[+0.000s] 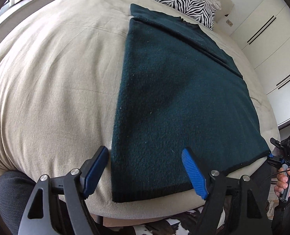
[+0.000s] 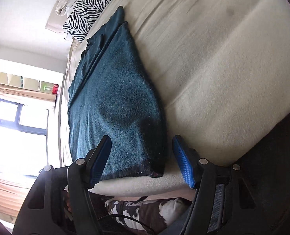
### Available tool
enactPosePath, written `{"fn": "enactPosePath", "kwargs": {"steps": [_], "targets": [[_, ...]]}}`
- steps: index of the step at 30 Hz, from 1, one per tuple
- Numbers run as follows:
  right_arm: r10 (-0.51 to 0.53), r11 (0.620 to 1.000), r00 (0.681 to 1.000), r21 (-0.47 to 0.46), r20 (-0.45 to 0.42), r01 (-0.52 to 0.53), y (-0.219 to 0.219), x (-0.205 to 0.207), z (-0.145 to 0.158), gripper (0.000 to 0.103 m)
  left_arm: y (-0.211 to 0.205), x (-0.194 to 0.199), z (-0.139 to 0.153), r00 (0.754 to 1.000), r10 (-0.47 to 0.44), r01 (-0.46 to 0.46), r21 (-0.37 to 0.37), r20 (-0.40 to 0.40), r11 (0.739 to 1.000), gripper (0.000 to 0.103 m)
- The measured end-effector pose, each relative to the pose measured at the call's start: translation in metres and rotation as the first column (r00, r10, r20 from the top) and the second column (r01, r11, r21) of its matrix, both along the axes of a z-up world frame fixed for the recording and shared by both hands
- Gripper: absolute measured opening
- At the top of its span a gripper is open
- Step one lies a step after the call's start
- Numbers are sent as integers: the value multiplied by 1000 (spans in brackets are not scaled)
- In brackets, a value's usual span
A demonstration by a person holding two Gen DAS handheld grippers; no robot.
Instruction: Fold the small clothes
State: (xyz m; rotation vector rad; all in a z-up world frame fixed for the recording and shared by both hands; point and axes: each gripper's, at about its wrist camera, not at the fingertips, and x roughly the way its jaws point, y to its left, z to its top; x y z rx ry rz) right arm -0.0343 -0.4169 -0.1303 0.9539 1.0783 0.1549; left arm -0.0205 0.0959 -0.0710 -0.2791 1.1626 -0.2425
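A dark teal knitted sweater lies flat on the beige bed cover, with one side folded in along its right edge. My left gripper is open and empty, just above the sweater's near hem at its left corner. In the right wrist view the sweater runs away from me. My right gripper is open and empty, straddling the sweater's near corner. The right gripper also shows in the left wrist view at the sweater's far right corner, held by a hand.
A zebra-print pillow lies at the head of the bed beyond the sweater. White wardrobe doors stand to the right. A cow-pattern rug lies on the floor below the bed edge. A bright window is at the left.
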Motion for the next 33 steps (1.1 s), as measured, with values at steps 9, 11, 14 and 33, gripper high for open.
{"fn": "enactPosePath", "kwargs": {"steps": [9, 11, 14, 33], "targets": [[-64, 989, 997, 129, -35, 68, -6, -2, -27, 22, 21, 1, -2, 998, 51, -51, 0, -32, 999, 26], [-62, 989, 998, 132, -31, 66, -6, -3, -27, 20, 23, 1, -3, 998, 45, -45, -2, -36, 999, 18], [-56, 990, 998, 125, -28, 59, -4, -6, -26, 14, 20, 0, -4, 999, 34, -34, -2, -40, 999, 9], [-37, 996, 999, 81, 14, 35, -4, -14, -19, 5, 61, -14, -6, 983, 160, -180, -311, -90, 933, 70]]}}
